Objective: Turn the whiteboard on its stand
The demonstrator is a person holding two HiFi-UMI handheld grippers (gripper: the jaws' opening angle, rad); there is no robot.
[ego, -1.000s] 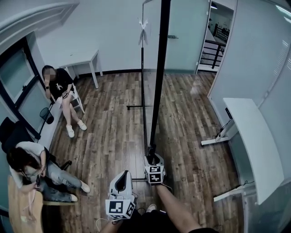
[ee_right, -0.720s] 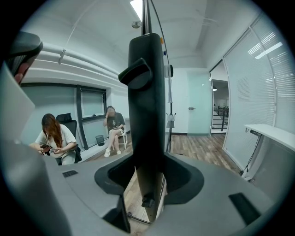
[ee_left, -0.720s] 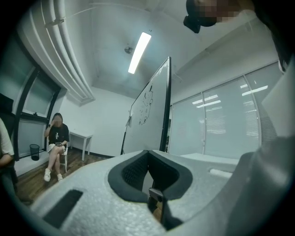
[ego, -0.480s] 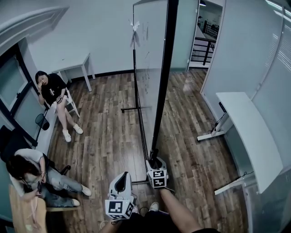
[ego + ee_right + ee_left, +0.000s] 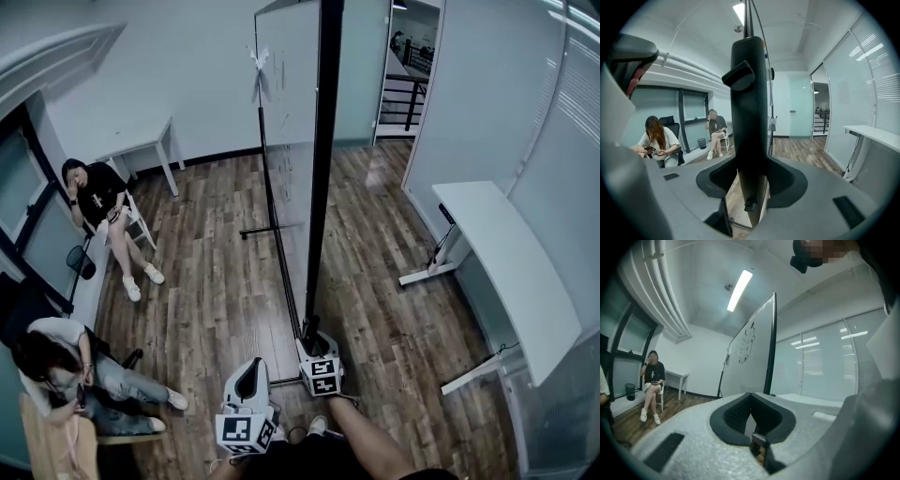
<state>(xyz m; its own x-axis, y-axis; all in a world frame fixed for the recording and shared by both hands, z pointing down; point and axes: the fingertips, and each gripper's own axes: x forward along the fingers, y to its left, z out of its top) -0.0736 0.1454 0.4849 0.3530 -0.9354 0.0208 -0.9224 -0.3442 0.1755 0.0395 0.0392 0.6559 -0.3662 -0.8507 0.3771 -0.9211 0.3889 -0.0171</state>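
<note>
right gripper [image 5: 315, 336] is clamped on the black side post [image 5: 325, 141] of the whiteboard [image 5: 289, 122], low down near the wood floor [image 5: 216, 281]. in the right gripper view the post [image 5: 749, 117] runs straight up between the two jaws, which press it from both sides, and a black knob [image 5: 737, 75] sticks out of the post higher up. the whiteboard stands upright on its stand, seen almost edge-on from the head view, with its white face turned to the left and a few scribbles near the top. the stand's far foot [image 5: 267, 228] lies on the floor beyond it.

left gripper [image 5: 253, 364] is held lower and to the left of the post, apart from it, touching nothing. jaws together at the tips, nothing between them. from the left gripper view [image 5: 750, 399] the whiteboard [image 5: 750, 348] stands ahead and above, well past the jaw tips.

white desk [image 5: 506, 272] along the right wall, small white table [image 5: 141, 141] at the far left. one person sits on a chair [image 5: 98, 192] by the window, another sits nearer [image 5: 66, 352] looking down at a phone.
</note>
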